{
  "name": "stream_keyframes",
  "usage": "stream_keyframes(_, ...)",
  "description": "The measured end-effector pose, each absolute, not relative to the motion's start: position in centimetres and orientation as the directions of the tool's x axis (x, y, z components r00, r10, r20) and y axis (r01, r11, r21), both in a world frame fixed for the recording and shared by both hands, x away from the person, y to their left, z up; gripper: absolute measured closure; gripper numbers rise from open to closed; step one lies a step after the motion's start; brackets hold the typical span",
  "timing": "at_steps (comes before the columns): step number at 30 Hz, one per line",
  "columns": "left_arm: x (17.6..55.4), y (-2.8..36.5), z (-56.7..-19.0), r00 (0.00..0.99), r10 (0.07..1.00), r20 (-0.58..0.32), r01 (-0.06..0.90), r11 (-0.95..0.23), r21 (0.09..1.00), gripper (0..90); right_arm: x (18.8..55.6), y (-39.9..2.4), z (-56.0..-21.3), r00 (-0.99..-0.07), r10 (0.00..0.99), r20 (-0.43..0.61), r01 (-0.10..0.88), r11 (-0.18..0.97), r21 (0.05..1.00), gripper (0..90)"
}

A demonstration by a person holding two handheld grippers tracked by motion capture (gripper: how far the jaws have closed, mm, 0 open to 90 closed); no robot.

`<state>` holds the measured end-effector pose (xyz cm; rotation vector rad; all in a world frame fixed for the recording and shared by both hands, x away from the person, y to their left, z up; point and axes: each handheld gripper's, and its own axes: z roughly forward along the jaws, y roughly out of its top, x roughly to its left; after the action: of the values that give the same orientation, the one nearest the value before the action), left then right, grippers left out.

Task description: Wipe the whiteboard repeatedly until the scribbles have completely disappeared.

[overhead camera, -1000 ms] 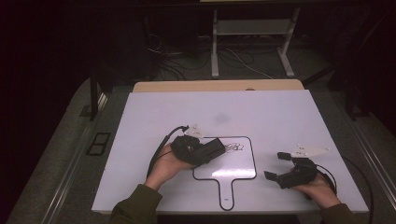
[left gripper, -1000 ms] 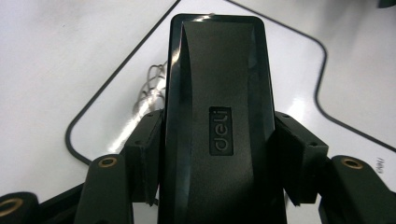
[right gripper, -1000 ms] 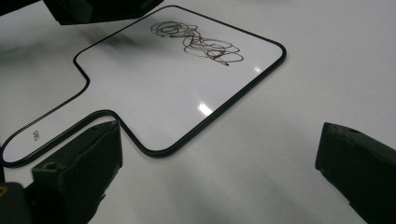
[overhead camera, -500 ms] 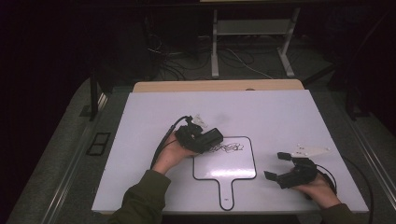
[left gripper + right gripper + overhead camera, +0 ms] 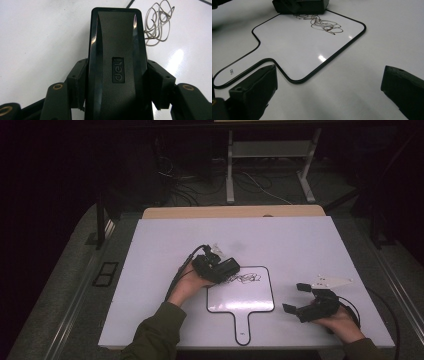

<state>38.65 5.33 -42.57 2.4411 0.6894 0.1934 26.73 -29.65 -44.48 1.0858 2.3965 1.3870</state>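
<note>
A small white paddle-shaped board with a black rim lies on the white table. A dark scribble runs along its top. My left gripper is shut on a black "deli" eraser, held low at the board's upper left corner with the scribble just beyond its tip. My right gripper rests open at the right of the board, with nothing between its jaws. In the right gripper view the board, the scribble and the eraser lie ahead of my right gripper.
A tan tabletop strip borders the white surface at the back. Beyond it, on the dark floor, are metal desk legs and loose cables. A black cable trails from the left gripper.
My left hand has carried the eraser to the right and a little away, from left of the board to its upper left corner by the scribble. The right gripper has stayed put.
</note>
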Motion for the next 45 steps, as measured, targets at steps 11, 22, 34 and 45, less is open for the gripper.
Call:
stream_keyframes(11, 38.5, 5.0, -42.9, 0.858, 0.513, -0.014, 0.429, -0.702, 0.569, 39.6, 26.7, -29.7, -44.5, -0.721, 0.662, 0.204, 0.507, 0.303, 0.807, 0.0)
stream_keyframes(22, 38.0, 4.1, -42.9, 0.871, 0.491, -0.007, 0.408, -0.716, 0.566, 39.6, 26.7, -29.7, -44.5, -0.721, 0.663, 0.202, 0.505, 0.303, 0.808, 0.0)
stream_keyframes(34, 38.5, 4.9, -42.9, 0.850, 0.527, 0.004, 0.434, -0.704, 0.562, 39.6, 26.8, -29.7, -44.5, -0.720, 0.663, 0.204, 0.508, 0.304, 0.806, 0.0)
stream_keyframes(45, 37.9, 4.0, -42.9, 0.870, 0.493, -0.006, 0.411, -0.718, 0.562, 39.6, 26.7, -29.7, -44.4, -0.719, 0.665, 0.202, 0.507, 0.303, 0.807, 0.0)
